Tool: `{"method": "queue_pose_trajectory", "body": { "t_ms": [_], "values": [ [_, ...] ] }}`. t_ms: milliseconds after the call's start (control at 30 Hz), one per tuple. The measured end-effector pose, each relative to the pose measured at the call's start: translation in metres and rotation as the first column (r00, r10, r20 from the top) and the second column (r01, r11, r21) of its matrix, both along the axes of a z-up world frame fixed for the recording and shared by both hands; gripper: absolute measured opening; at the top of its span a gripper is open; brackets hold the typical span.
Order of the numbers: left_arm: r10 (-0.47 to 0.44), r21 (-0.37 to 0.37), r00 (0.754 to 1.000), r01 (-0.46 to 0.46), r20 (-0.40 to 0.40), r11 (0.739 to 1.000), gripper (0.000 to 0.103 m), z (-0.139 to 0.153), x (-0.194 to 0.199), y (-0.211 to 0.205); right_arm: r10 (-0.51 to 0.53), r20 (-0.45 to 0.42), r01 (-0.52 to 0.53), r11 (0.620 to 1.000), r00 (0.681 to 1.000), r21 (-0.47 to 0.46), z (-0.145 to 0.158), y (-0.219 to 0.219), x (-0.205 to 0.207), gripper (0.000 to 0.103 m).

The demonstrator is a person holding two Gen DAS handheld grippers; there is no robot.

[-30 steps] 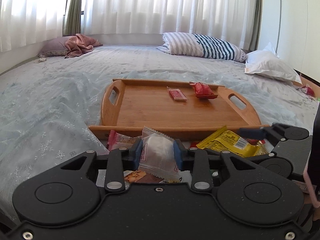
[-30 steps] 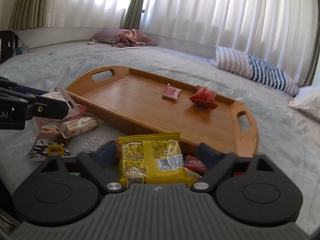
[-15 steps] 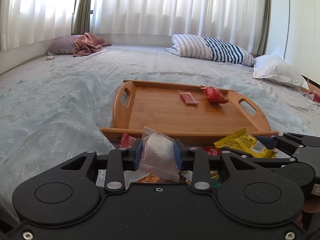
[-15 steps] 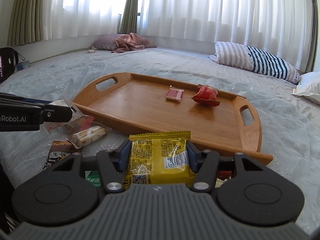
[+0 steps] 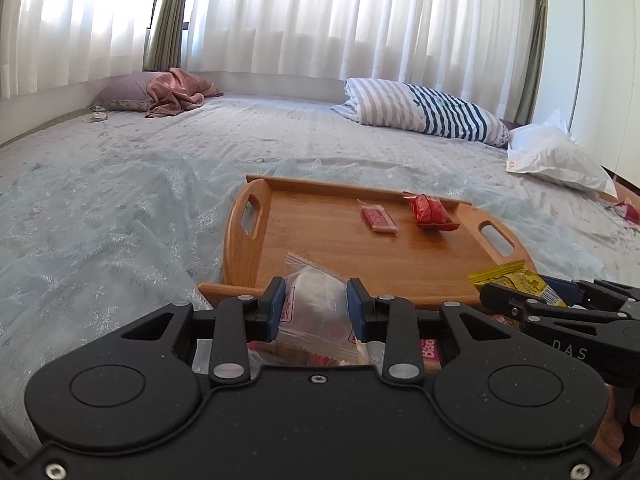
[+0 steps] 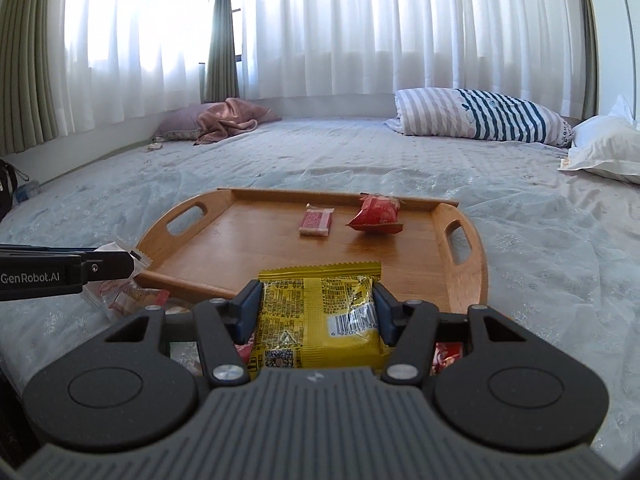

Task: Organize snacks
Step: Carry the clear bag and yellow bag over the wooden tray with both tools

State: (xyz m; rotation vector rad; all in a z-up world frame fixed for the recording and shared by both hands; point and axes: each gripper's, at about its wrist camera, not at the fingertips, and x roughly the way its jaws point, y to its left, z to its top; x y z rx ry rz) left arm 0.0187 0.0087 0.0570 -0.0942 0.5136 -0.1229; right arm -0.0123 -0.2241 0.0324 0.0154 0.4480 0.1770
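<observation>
My left gripper (image 5: 316, 304) clamps a clear packet (image 5: 314, 300), long axis running up-frame toward the wooden tray (image 5: 340, 256). My right gripper (image 6: 316, 312), lower centre, pinches a yellow packet (image 6: 316, 312), long axis likewise pointing up-frame at the tray.

Both wrist cameras looked forward and slightly down along their fingers, low over the bed (image 5: 120, 184), close before the tray (image 5: 256, 256). Both views shared the tray (image 6: 472, 280), pillows and curtains.
</observation>
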Motion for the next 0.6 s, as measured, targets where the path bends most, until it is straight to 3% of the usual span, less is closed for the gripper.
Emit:
{"method": "queue_pose_trajectory", "body": {
  "t_ms": [367, 600],
  "values": [
    [-0.001, -0.048, 1.000, 0.001, -0.003, 0.999, 0.031, 0.012, 0.029, 0.001, -0.051, -0.005, 0.051, 0.996, 0.999, 0.071, 0.009, -0.021, 0.015, 0.061],
    [-0.006, -0.098, 0.999, 0.003, -0.032, 0.995, 0.031, 0.017, 0.055, 0.005, -0.064, 0.012, 0.063, 0.996, 0.998, 0.057, 0.015, -0.026, 0.026, 0.061]
  ]
}}
